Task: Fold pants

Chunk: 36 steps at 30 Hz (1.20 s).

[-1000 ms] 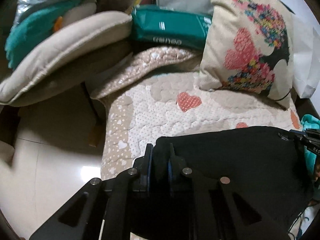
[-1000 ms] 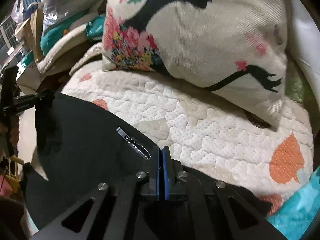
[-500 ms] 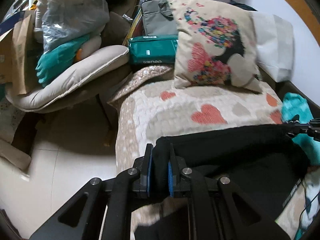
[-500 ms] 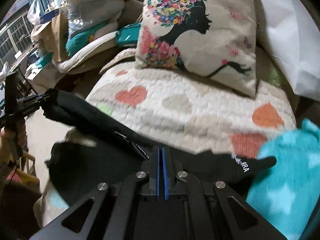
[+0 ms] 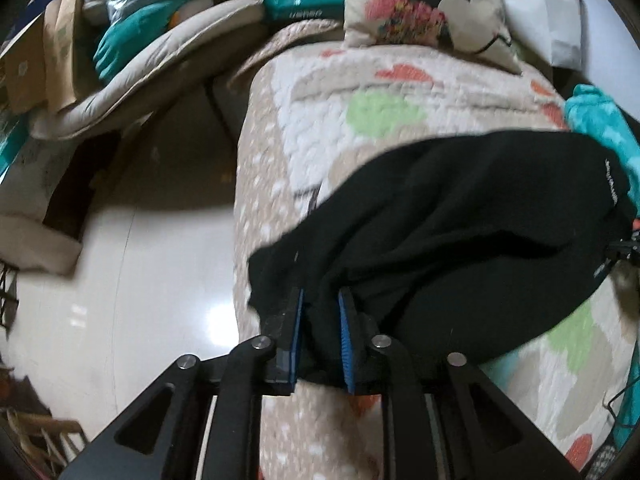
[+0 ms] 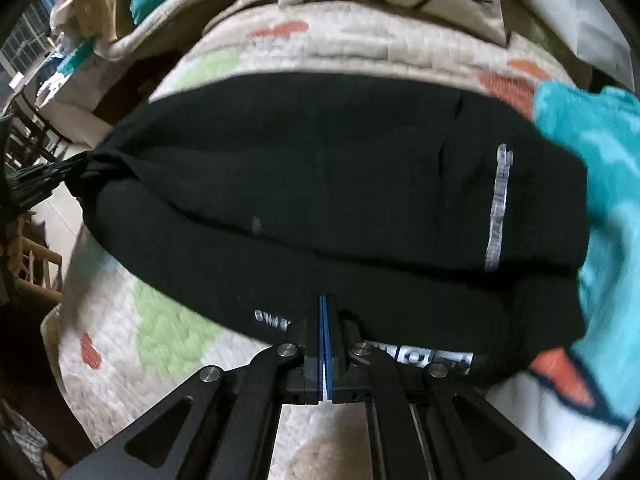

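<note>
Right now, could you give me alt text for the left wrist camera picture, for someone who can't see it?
The left gripper, its jaws opening, has a bunch of black pants between its blue pads; the pants lie across a quilted bed cover with heart patches. Behind are a printed cushion, a turquoise blanket and clutter beside a pale floor.

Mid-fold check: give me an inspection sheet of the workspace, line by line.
Surface: quilt with hearts, part bare.
Job's things: black pants folded over on the quilt.
Clutter: pillow at the back; teal blanket beside the pants.
Grippers: left gripper jaws opening, pants cloth between them; right gripper shut on the pants edge.
Cables: thin dark cord at the quilt's right edge.
Surroundings: cushions and bags piled to the left; glossy floor.
</note>
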Motion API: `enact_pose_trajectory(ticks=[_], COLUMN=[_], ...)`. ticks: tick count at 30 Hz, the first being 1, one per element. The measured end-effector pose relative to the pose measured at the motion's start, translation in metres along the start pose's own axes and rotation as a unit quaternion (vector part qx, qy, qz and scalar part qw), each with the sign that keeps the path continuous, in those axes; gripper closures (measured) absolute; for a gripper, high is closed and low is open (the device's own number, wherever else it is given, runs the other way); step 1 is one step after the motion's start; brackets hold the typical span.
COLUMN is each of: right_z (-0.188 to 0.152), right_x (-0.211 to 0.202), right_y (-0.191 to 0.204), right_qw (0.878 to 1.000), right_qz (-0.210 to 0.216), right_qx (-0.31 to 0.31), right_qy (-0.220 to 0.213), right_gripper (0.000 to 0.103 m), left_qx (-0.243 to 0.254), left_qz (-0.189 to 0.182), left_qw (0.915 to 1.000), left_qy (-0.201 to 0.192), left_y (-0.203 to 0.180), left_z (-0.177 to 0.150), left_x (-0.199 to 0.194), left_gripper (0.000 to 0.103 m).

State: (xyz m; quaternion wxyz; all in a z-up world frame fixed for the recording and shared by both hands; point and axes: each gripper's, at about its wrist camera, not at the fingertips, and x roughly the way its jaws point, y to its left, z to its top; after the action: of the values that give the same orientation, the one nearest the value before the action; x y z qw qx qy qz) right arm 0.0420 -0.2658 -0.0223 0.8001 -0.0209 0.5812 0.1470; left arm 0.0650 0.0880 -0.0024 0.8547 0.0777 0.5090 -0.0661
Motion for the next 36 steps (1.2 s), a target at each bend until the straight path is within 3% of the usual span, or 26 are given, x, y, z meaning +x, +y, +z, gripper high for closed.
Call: enact_pose_trajectory(ticks=[6,10,13,15,17,18,20,24,27,30,33,36], right_z=[-0.003,-0.005,-0.007,-0.006,-0.005,-0.003,-0.001,0.003,0.003,-0.003,-0.020,-0.036], right_x=[-0.010,-0.016,-0.017,-0.018,-0.019,-0.018,-0.018,-0.024,-0.032,-0.043,-0.050,-0.043], right_y=[-0.006,-0.010,-0.014,-0.018,-0.021,-0.022,-0.023,-0.021,-0.025,-0.040,-0.065,-0.085], right_qw=[1.000,0.999,0.998,0.997,0.996,0.996,0.995,0.994,0.989,0.977,0.953,0.929], right_qz=[0.001,0.001,0.001,-0.001,-0.001,-0.002,-0.006,0.008,0.026,0.064,0.109,0.138], right_qx=[0.022,0.038,0.054,0.064,0.077,0.083,0.088,0.093,0.116,0.169,0.252,0.321], right_qy=[-0.014,-0.027,-0.034,-0.038,-0.040,-0.041,-0.046,-0.063,-0.085,-0.110,-0.130,-0.124], right_gripper=[0.101,0.100,0.100,0.099,0.098,0.097,0.096,0.091,0.078,0.074,0.072,0.072], left_qx=[-0.069,-0.136,-0.150,-0.142,-0.136,-0.146,-0.179,-0.249,-0.232,-0.192,-0.181,-0.169], left_qz=[-0.001,-0.016,-0.019,0.008,0.046,0.046,0.038,0.004,-0.021,-0.002,0.001,0.003], left_qw=[0.9976,0.9906,0.9885,0.9898,0.9893,0.9872,0.9817,0.9684,0.9724,0.9812,0.9818,0.9832], left_qy=[0.004,-0.001,-0.009,-0.001,0.029,0.046,0.051,-0.005,-0.007,0.018,0.057,0.069], left_y=[0.030,0.055,0.060,0.060,0.064,0.069,0.081,0.104,0.092,0.070,0.055,0.044], left_z=[-0.022,-0.027,-0.032,-0.038,-0.048,-0.052,-0.057,-0.043,-0.013,0.016,0.032,0.029], left_x=[-0.016,-0.022,-0.030,-0.033,-0.027,-0.023,-0.024,-0.041,-0.027,0.002,0.036,0.050], left_gripper=[0.053,0.051,0.051,0.051,0.051,0.051,0.051,0.051,0.051,0.051,0.051,0.051])
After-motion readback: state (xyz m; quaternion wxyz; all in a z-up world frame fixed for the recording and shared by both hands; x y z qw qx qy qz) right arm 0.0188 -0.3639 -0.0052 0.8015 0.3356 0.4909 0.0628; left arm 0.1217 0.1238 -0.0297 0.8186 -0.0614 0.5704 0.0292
